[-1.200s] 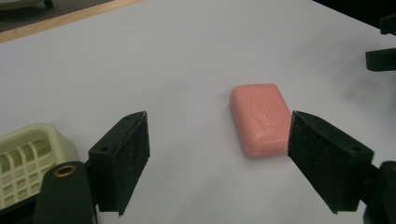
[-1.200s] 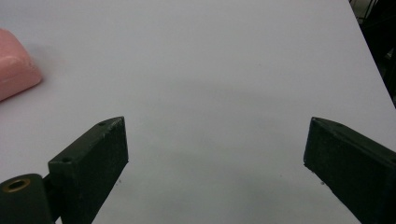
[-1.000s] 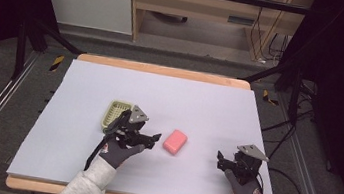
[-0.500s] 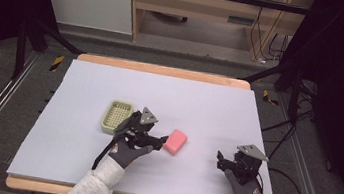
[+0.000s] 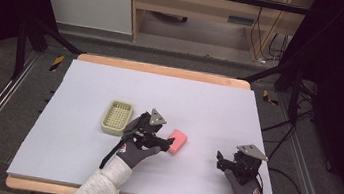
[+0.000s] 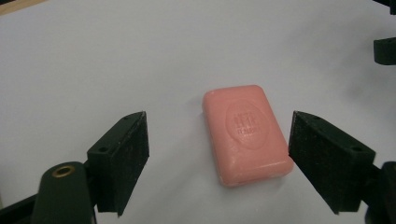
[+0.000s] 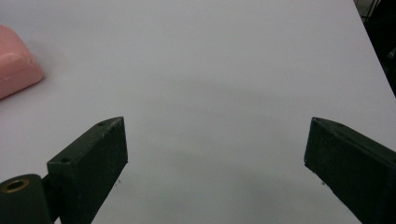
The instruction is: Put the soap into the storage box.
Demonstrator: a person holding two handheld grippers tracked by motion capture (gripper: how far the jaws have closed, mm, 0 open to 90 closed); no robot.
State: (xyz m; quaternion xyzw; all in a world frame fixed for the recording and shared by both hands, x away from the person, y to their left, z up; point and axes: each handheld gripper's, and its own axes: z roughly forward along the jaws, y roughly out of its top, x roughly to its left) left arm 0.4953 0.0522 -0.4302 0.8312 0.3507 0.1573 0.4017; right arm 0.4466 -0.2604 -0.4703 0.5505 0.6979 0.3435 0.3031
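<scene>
A pink bar of soap [image 5: 177, 141] lies flat on the white table, its stamped face up [image 6: 245, 132]. My left gripper [image 5: 163, 143] is open right at the soap's near-left side; in the left gripper view the bar sits between the two black jaws, closer to the right one, touching neither. A pale yellow-green slotted soap dish [image 5: 117, 117] stands just left of that hand. My right gripper [image 5: 222, 162] is open near the table's front right, nothing between its jaws; the soap's corner [image 7: 16, 65] shows far left in the right gripper view.
The white table sheet [image 5: 209, 102] has a wooden rim at its far edge [image 5: 163, 69]. Black frame legs and cables stand beside the table on both sides, and a wooden cabinet is behind it.
My left gripper has moved right, off the soap dish and up to the soap. The dish now shows fully. The right gripper has stayed where it was.
</scene>
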